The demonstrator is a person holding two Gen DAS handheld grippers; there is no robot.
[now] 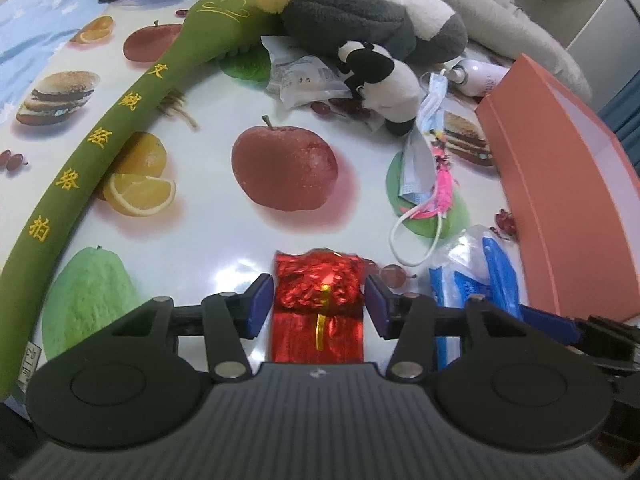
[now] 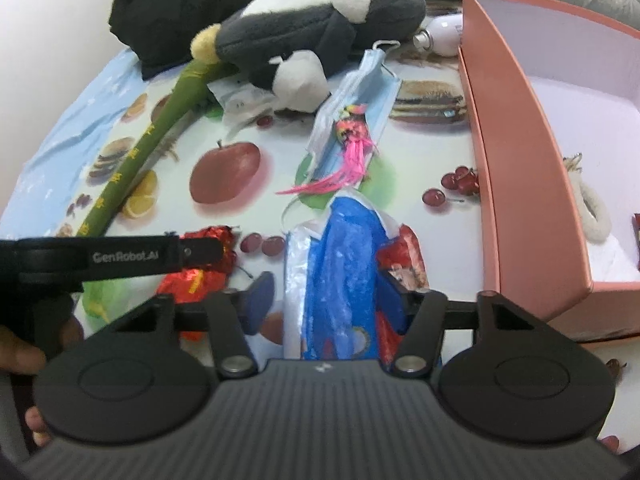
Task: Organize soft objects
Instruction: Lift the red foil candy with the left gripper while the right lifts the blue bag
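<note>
My left gripper (image 1: 319, 304) stands open over a red foil packet (image 1: 318, 304) that lies flat on the fruit-print tablecloth (image 1: 224, 240). Its blue pads flank the packet's sides without squeezing it. My right gripper (image 2: 326, 304) is open around a blue and clear plastic bag (image 2: 340, 264); the left pad stands apart from the bag and the right pad is at its edge. A long green plush stick (image 1: 120, 120), a grey and white plush toy (image 1: 352, 12) and a small black and white plush (image 1: 384, 80) lie at the far side.
An open pink box (image 2: 520, 160) stands at the right with a white loop (image 2: 596, 216) inside. A blue face mask (image 2: 360, 92) and a pink feathered toy (image 2: 352, 152) lie mid-table. A white bottle (image 2: 444, 36) lies behind the box's corner. The left gripper's body (image 2: 120, 258) crosses the right view's left side.
</note>
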